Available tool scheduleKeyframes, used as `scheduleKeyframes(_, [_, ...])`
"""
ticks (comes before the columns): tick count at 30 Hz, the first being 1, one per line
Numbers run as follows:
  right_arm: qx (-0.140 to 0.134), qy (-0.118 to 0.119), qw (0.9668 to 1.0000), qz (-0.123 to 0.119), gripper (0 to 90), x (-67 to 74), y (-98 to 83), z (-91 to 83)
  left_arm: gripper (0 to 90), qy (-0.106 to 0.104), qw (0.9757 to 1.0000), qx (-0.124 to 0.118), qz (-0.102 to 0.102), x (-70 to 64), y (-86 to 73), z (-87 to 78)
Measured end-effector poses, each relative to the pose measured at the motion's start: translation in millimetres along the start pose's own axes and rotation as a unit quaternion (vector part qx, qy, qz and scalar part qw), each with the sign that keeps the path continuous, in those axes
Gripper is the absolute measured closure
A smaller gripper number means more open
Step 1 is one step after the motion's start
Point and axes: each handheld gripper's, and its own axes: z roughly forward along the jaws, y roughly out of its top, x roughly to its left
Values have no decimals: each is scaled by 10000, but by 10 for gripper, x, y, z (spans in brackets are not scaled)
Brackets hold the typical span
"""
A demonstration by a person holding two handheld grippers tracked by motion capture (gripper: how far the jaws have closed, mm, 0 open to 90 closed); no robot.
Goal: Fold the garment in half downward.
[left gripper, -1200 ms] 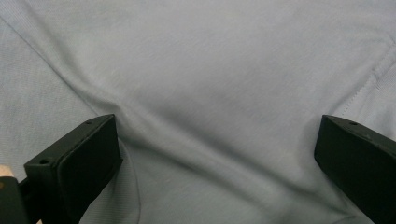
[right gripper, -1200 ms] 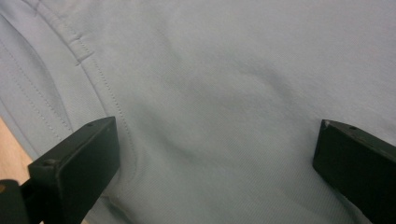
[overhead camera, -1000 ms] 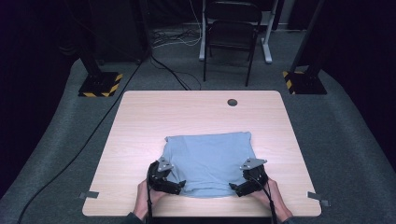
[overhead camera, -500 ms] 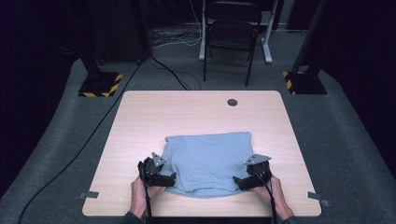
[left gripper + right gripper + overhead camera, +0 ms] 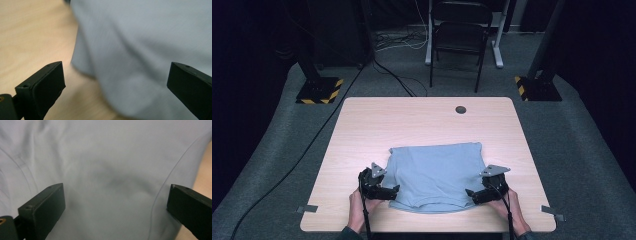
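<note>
A folded light blue garment (image 5: 437,175) lies flat on the near half of the wooden table (image 5: 422,120). My left gripper (image 5: 393,190) sits at its near left corner, jaws wide apart, nothing between them. In the left gripper view the cloth's rounded edge (image 5: 140,57) lies beyond the open jaws, with bare wood at the left. My right gripper (image 5: 469,193) rests at the near right corner, also open. The right gripper view looks straight onto the cloth (image 5: 110,170), with a seam curving at the right.
A small dark hole (image 5: 460,109) marks the table's far side. A black chair (image 5: 458,35) stands beyond the table, with cables on the grey floor. Yellow-black striped stand feet (image 5: 319,90) flank the far corners. Tape tabs (image 5: 307,208) sit at the near edge.
Both grippers have drawn outward from the garment's near corners, the left one a little to the left, and stand open at the cloth's edges. The garment lies as before.
</note>
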Motion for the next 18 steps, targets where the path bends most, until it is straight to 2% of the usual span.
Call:
scheduleKeyframes(2, [-173,16,9998,25,10,-25,93,-28,9,-123,9998,-171,60,-32,92,6])
scheduleKeyframes(3, [-229,18,9997,16,12,-33,140,-16,10,-264,9992,-279,134,-53,132,39])
scheduleKeyframes(5, [-231,59,9997,-19,11,-45,223,71,12,-531,9979,-304,228,-92,190,142])
scheduleKeyframes(6, [-177,105,9998,-27,10,-46,254,131,11,-665,9968,-267,348,-119,208,196])
scheduleKeyframes(8, [3,88,9999,-100,10,-38,282,255,10,-682,9964,-164,477,-149,219,301])
scheduleKeyframes(11, [196,111,9997,-44,6,-74,257,370,8,-637,9970,81,433,-94,190,419])
scheduleKeyframes(12, [204,97,9997,-56,10,-79,249,370,7,-685,9968,134,392,-65,168,443])
scheduleKeyframes(18, [183,10,9997,-147,11,-56,194,346,11,-449,9973,143,555,-93,128,430])
